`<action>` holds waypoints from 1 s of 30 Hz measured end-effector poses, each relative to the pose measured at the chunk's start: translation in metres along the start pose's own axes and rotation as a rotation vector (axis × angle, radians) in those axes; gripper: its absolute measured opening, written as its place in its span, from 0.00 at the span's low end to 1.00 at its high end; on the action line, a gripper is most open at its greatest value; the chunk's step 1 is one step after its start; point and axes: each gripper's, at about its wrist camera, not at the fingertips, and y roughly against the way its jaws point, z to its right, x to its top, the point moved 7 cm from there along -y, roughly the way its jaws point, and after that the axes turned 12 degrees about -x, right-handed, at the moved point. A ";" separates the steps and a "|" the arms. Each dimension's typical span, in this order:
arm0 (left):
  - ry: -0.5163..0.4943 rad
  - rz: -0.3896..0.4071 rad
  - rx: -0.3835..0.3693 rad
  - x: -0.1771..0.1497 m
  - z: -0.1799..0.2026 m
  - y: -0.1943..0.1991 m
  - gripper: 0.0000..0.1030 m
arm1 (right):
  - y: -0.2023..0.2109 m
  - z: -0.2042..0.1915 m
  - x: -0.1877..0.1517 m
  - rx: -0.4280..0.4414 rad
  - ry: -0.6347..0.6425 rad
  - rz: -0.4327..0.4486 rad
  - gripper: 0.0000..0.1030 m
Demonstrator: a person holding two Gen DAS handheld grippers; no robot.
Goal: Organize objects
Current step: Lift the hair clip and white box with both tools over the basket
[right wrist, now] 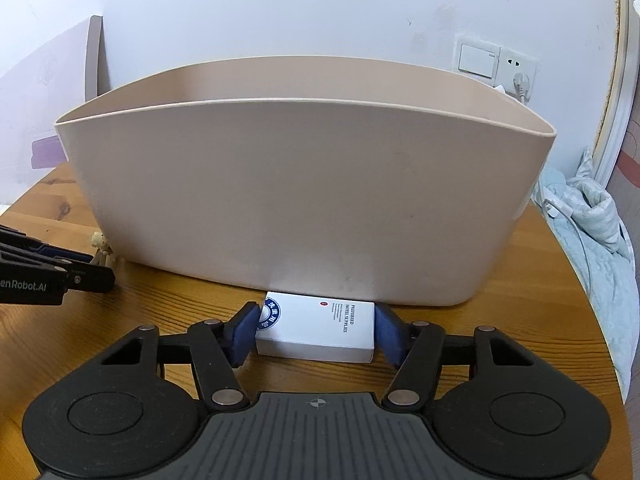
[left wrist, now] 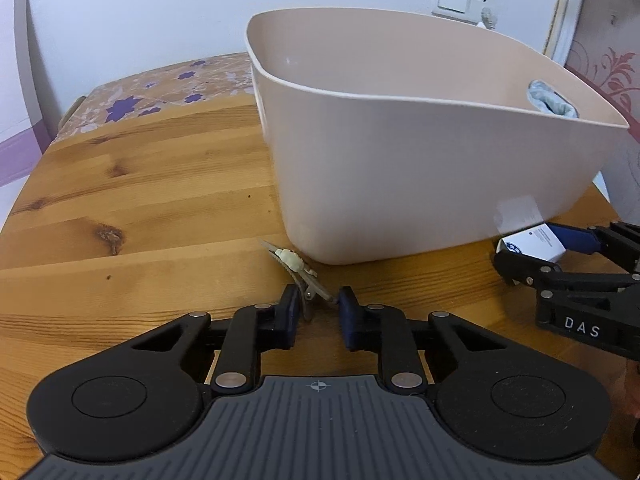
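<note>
Meanwhile, left tongs (left wrist: 319, 300) are pinching one slim metal hair clip (left wrist: 298, 270); right tongs (right wrist: 316, 330) are clamping one white cardboard box (right wrist: 320, 330) at lower centre, beside one smooth beige plastic tub (right wrist: 280, 200) on the wooden bench (left wrist: 140, 200).

Left gripper (left wrist: 319, 307) low over the wooden table (left wrist: 140, 200), its pads closed on the near end of a hair clip (left wrist: 298, 270) that lies just beside the beige tub (left wrist: 420, 168). At right edge, right gripper (left wrist: 538, 250) with a white box (left wrist: 534, 245) between its fingers, touching the tub's base.
</note>
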 end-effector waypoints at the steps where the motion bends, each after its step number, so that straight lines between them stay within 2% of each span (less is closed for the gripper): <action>1: 0.001 0.001 -0.004 -0.001 0.001 0.001 0.20 | 0.001 0.000 -0.001 0.002 -0.001 0.001 0.57; 11: 0.007 0.011 -0.021 -0.009 0.006 0.012 0.20 | 0.010 0.005 -0.007 0.039 -0.016 0.003 0.57; 21: 0.001 0.046 -0.026 -0.013 0.017 0.037 0.19 | 0.034 0.016 -0.002 0.041 -0.018 0.058 0.57; 30: -0.046 0.114 -0.033 -0.008 0.031 0.072 0.19 | 0.060 0.033 0.005 0.022 -0.039 0.104 0.57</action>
